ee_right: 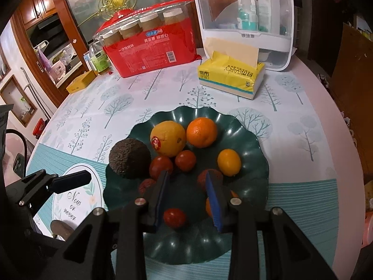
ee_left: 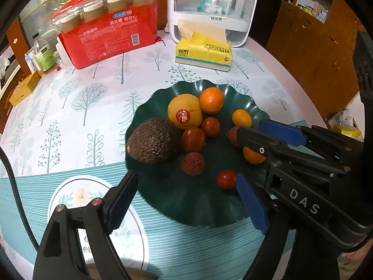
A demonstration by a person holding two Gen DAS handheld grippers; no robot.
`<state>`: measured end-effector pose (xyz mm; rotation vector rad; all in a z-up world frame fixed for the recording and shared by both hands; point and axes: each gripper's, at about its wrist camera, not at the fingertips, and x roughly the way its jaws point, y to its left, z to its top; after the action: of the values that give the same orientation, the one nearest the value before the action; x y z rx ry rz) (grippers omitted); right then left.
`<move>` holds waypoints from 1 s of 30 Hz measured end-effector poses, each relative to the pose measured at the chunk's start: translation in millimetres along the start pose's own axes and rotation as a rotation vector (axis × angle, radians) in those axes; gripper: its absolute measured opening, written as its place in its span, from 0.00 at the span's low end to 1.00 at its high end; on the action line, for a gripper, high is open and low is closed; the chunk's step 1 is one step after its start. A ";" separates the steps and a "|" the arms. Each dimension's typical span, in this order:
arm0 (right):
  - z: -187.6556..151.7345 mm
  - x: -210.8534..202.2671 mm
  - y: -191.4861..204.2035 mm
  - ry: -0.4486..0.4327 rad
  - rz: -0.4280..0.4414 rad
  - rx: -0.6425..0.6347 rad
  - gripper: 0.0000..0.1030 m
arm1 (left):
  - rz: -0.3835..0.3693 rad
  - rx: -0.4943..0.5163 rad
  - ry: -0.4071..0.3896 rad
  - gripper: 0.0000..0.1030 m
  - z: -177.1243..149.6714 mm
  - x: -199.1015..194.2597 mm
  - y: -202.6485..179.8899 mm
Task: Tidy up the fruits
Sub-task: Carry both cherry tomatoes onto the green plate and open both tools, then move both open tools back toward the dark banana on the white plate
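Observation:
A dark green wavy plate [ee_left: 177,200] [ee_right: 186,245] holds an avocado [ee_left: 153,143] [ee_right: 129,158], a yellow fruit with a red sticker [ee_left: 184,113], an orange [ee_left: 211,99], a small yellow citrus [ee_left: 242,117], two lychees and several cherry tomatoes. My left gripper [ee_left: 186,177] hangs open over the plate's near left side, short of the avocado, holding nothing. My right gripper [ee_right: 187,173] [ee_left: 250,127] stands narrowly open above the plate's right part. A cherry tomato [ee_right: 174,217] [ee_left: 226,179] lies loose on the plate between its fingers. They partly hide another orange fruit [ee_left: 253,156].
At the back of the round table stand a red pack of paper cups [ee_left: 112,39], a yellow tissue pack [ee_left: 204,54] and a white box of bottles [ee_left: 212,7]. A bottle [ee_left: 44,58] and a yellow box [ee_left: 22,91] sit far left. A brown round thing [ee_right: 61,229] lies front left.

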<state>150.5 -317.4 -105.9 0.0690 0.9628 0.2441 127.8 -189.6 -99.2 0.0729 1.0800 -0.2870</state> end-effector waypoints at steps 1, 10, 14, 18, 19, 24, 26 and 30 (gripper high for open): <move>-0.1 -3.5 1.8 -0.004 -0.003 -0.001 0.32 | 0.000 0.002 -0.005 0.83 -0.9 -4.8 1.2; 0.1 -42.6 22.1 -0.054 -0.042 0.002 0.32 | 0.000 0.033 -0.060 0.84 -9.5 -52.6 17.3; -4.2 -61.5 34.7 -0.079 -0.067 0.018 0.32 | 0.003 0.056 -0.082 0.85 -16.5 -74.8 29.4; -15.9 -76.3 52.2 -0.089 -0.087 0.044 0.32 | 0.001 0.091 -0.092 0.86 -25.2 -92.2 43.2; -18.6 -77.9 55.5 -0.088 -0.091 0.049 0.32 | -0.001 0.100 -0.092 0.86 -27.7 -95.2 46.1; -42.4 -83.9 78.8 -0.072 -0.111 0.085 0.33 | -0.014 0.174 -0.081 0.86 -45.6 -104.2 62.8; -54.6 -84.3 88.2 -0.062 -0.120 0.104 0.33 | -0.023 0.198 -0.069 0.86 -53.0 -103.7 68.6; -77.9 -78.3 103.0 -0.035 -0.141 0.153 0.33 | -0.057 0.262 -0.028 0.86 -71.0 -94.8 81.5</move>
<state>25.9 -239.8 -70.3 0.1452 0.9459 0.0392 46.9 -78.8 -56.2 0.2721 1.0126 -0.4789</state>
